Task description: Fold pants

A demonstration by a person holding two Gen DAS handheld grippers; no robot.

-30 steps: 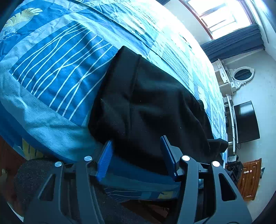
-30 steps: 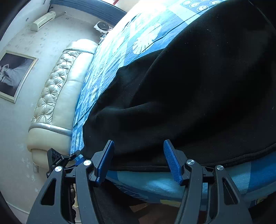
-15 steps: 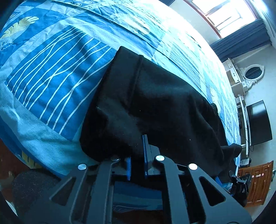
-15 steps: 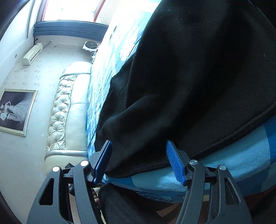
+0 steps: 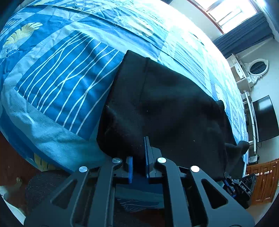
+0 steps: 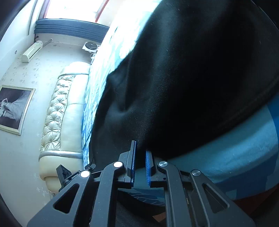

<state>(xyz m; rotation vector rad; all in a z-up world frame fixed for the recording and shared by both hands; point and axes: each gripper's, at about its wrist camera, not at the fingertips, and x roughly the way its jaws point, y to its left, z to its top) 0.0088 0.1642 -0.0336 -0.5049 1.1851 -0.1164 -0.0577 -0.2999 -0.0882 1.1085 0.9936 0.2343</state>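
The black pants [image 5: 170, 111] lie across the near edge of the bed [image 5: 57, 80], spread out in what looks like a single long layer, so the folding proper seems barely begun. Both claws are pinched onto the cloth at that near edge: the left gripper [image 5: 139, 158] has its jaws nearly together with a bunch of black fabric between them, and the right gripper [image 6: 140, 158] is clamped the same way on the hem farther along. My guess is that the grasp is done and the lift and carry-over toward the far side of the bed is what remains (plus any further folds after that).

The bed wears a blue patchwork cover with white line and leaf prints, somewhat creased. A cream tufted headboard [image 6: 57, 113] stands at one end, with a framed picture [image 6: 14, 108] on the wall beside it. At the other end are a dark television [image 5: 265, 118], a wooden cabinet [image 5: 261, 181], and a bright window [image 5: 226, 12] with dark curtains.
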